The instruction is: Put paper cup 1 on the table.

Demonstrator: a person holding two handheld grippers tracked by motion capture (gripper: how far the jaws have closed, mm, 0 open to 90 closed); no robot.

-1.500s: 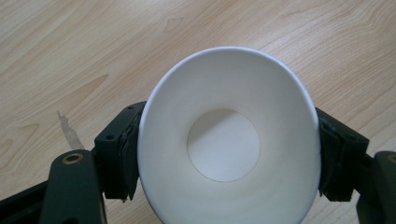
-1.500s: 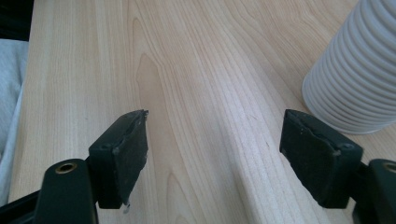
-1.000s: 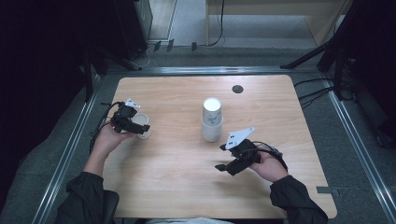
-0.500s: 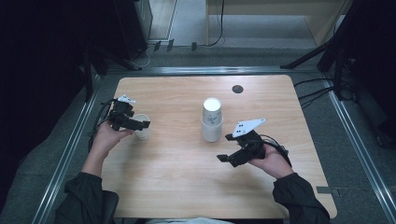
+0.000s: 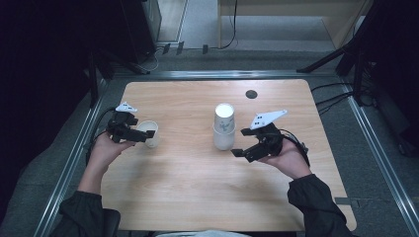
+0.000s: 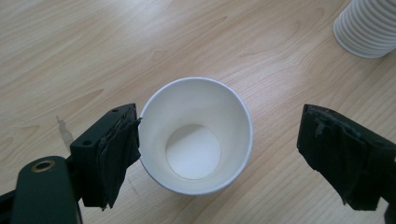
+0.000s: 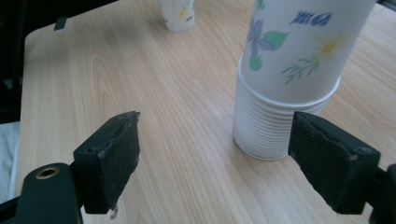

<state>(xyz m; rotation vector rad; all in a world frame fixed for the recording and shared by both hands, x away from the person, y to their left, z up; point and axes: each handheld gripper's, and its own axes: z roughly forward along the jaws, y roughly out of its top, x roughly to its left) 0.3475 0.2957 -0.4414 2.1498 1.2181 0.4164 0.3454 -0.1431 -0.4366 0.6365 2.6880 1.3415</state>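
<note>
cup (image 6: 196, 135) | upright on table (image 5: 188, 197), released | left claw (image 6: 219, 154) just spread | right claw (image 7: 224, 158) spread beside stack (image 7: 285, 93)

a small round black grommet (image 5: 251, 94) sits in the wooden table (image 5: 183, 197) near its far edge (right of centre). metal rails (image 5: 69, 163) border the table; cables (image 5: 225, 44) lie beyond on the floor (image 5: 197, 19).
</note>
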